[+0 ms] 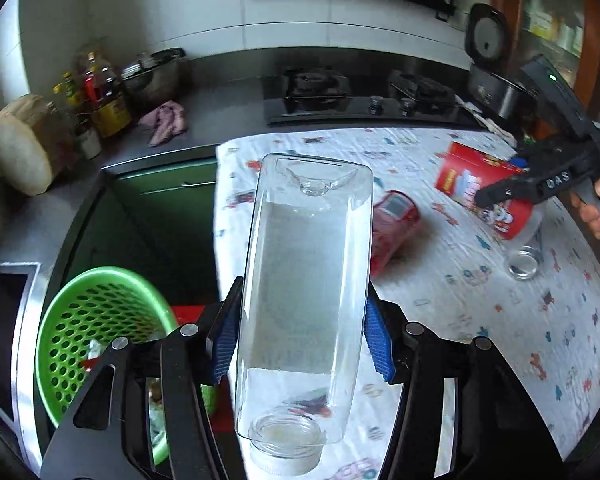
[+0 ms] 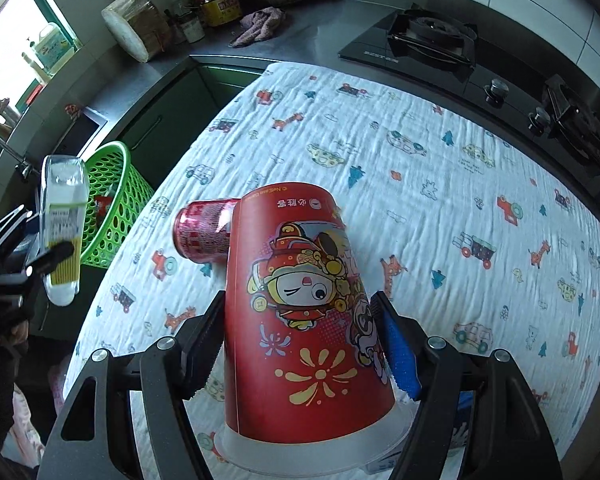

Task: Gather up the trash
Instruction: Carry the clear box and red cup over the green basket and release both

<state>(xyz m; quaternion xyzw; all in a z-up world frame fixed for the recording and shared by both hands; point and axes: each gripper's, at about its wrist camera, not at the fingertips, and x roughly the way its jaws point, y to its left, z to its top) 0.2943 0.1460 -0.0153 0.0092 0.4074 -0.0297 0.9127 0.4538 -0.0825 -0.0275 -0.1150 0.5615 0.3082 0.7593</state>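
Fingers of the left gripper (image 1: 302,344) clamp a clear bottle (image 1: 306,280) beside the green basket (image 1: 96,320), the right gripper (image 2: 300,344) pinches a red cup (image 2: 296,308), and farther off a can (image 2: 204,230) awaits; smooth plastic could slip.

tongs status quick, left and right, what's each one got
Left tongs: shut on the clear square plastic bottle, cap toward the camera.
Right tongs: shut on the red cartoon-printed paper cup, held upside down.
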